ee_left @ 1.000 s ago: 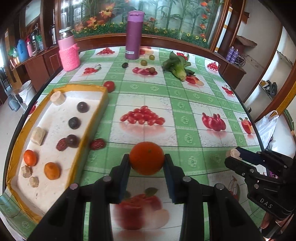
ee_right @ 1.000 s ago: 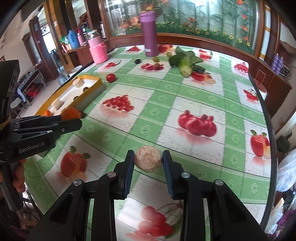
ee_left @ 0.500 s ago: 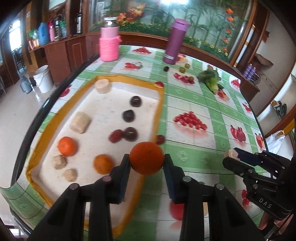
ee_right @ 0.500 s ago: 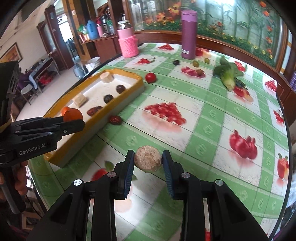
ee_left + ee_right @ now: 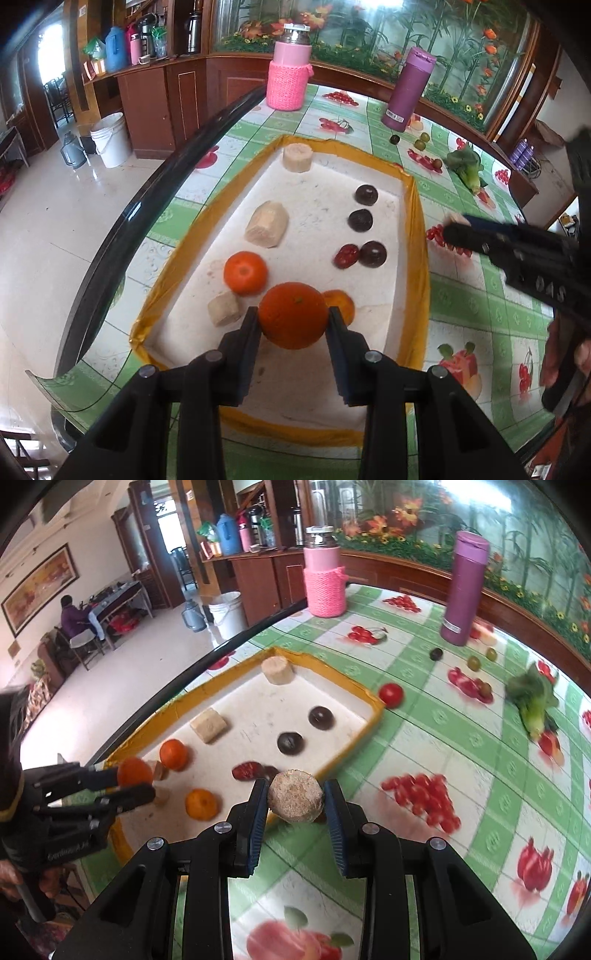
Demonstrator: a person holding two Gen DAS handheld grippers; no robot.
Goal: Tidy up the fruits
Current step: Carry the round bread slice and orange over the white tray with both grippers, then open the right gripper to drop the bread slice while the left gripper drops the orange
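Note:
My left gripper (image 5: 293, 325) is shut on an orange (image 5: 293, 314) and holds it above the near end of the yellow-rimmed tray (image 5: 419, 236). The tray holds two oranges (image 5: 245, 272), several dark plums (image 5: 361, 220), a red date (image 5: 346, 256) and several beige chunks (image 5: 266, 224). My right gripper (image 5: 294, 803) is shut on a round beige chunk (image 5: 294, 796), over the tablecloth beside the tray's right rim (image 5: 354, 734). The left gripper with its orange also shows in the right wrist view (image 5: 135, 781).
Loose on the table: a red tomato (image 5: 390, 695), small plums and green fruits (image 5: 473, 662) and a leafy vegetable (image 5: 533, 705). A pink bottle (image 5: 325, 581) and a purple bottle (image 5: 463, 587) stand at the far side. The table edge (image 5: 122, 236) runs left of the tray.
Both grippers moved left toward the tray. The left one, with the orange, is now over the tray's near end; the right one, with the beige chunk, is now by the tray's right rim.

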